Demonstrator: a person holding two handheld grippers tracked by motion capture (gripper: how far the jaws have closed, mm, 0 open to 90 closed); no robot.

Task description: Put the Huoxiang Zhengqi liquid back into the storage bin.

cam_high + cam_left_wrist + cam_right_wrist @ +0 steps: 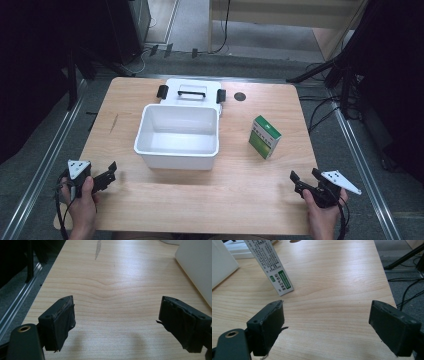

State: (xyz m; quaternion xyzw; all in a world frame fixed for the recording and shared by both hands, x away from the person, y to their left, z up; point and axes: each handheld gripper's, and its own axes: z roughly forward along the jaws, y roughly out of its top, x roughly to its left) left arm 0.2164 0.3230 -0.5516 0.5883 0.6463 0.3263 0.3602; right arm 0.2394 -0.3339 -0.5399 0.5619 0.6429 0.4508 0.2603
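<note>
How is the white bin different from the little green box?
The white bin is much bigger than the green box. The bin is open on top and empty, while the box is closed. The bin is plain white, while the box is green and white with printing. Both stand on the wooden table, apart from each other.

Table (pixel 250 190): light wood, rounded corners
Centre: open white box (pixel 178 136); lid (pixel 192 90) lying behind it
Right: green-white carton (pixel 264 136), upright
</note>
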